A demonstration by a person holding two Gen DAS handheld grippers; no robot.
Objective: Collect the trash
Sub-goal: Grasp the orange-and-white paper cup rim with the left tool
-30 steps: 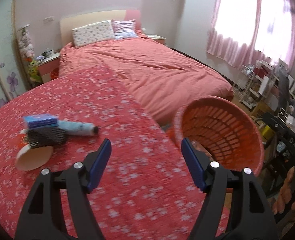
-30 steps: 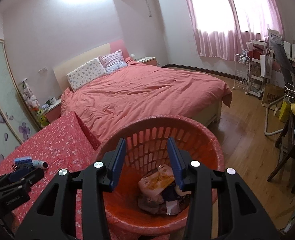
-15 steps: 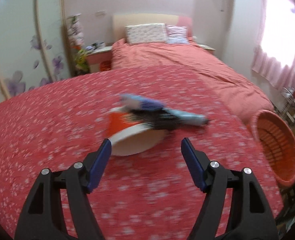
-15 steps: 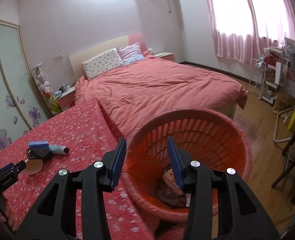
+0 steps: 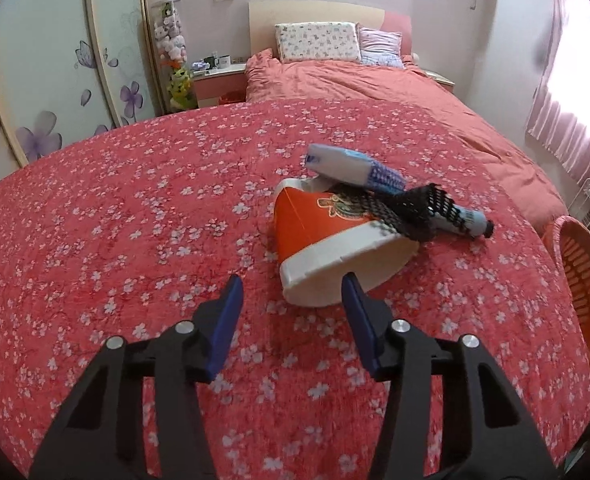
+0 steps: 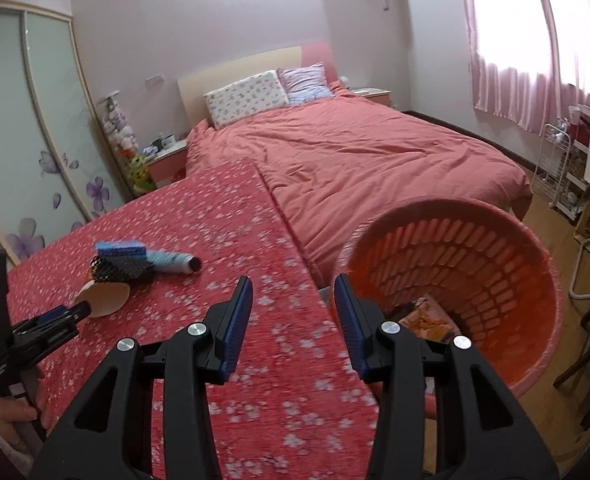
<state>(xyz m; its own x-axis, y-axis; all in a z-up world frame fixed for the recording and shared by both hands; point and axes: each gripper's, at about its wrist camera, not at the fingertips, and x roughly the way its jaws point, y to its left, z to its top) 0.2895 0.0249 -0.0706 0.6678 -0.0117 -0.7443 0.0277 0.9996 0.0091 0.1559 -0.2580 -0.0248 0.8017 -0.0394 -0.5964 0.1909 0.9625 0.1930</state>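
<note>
An orange and white paper cup [image 5: 327, 236] lies on its side on the red flowered cloth, its mouth toward me. A black net [image 5: 411, 208], a blue and white packet [image 5: 351, 166] and a pale blue tube [image 5: 465, 222] rest on and behind it. My left gripper [image 5: 293, 300] is open, its tips just short of the cup's rim. The pile also shows in the right wrist view [image 6: 135, 264]. My right gripper [image 6: 293, 312] is open and empty above the cloth's edge. The orange basket [image 6: 495, 240] beside it holds wrappers [image 6: 427, 316].
The red flowered cloth [image 5: 115, 220] covers a large surface. A bed with a pink quilt [image 6: 375, 152] lies beyond it. The basket's rim [image 5: 583, 264] stands at the cloth's right edge. A wire rack [image 6: 567, 168] and chairs stand at the right wall.
My left gripper has swung left from the basket, closed in on the cup, and its jaws have narrowed. My right gripper has moved left off the basket to over the cloth's edge.
</note>
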